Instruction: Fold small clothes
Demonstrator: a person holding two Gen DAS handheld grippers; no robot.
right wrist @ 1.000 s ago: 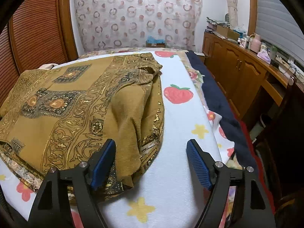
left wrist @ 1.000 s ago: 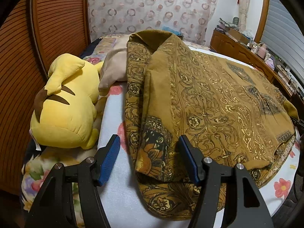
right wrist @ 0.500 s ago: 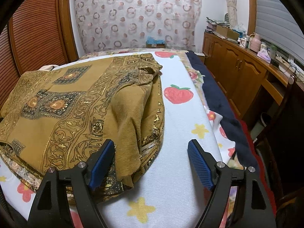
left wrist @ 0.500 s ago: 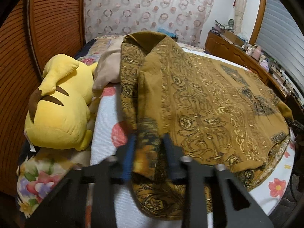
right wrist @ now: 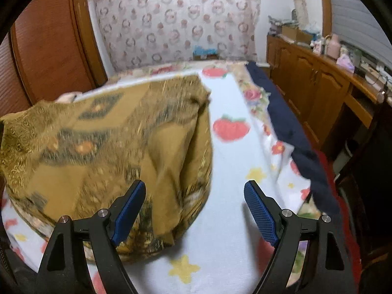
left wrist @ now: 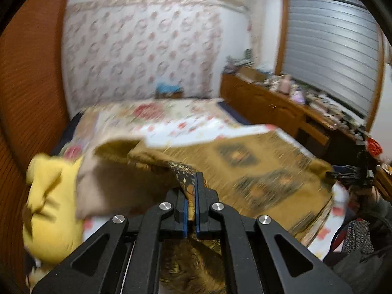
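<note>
A mustard-brown patterned garment [left wrist: 257, 164] lies spread on the bed and shows in the right wrist view [right wrist: 110, 147] too. My left gripper [left wrist: 192, 210] is shut on the garment's near edge and holds it lifted off the bed; the view is blurred by motion. My right gripper [right wrist: 196, 210] is open and empty, low over the white blanket, its left finger [right wrist: 129, 208] over the garment's right edge. The right gripper also shows at the far right of the left wrist view [left wrist: 352, 178].
A yellow plush toy [left wrist: 49, 208] and a beige pillow [left wrist: 117, 183] lie at the bed's left side. A wooden sideboard [right wrist: 318, 90] with clutter runs along the right wall. A dark blue blanket [right wrist: 294, 137] hangs on the bed's right edge. Wooden doors [right wrist: 49, 56] stand left.
My left gripper closed on the garment's near edge and lifted it, tilting upward fast. My right gripper stayed open and barely moved; the garment shifted under it.
</note>
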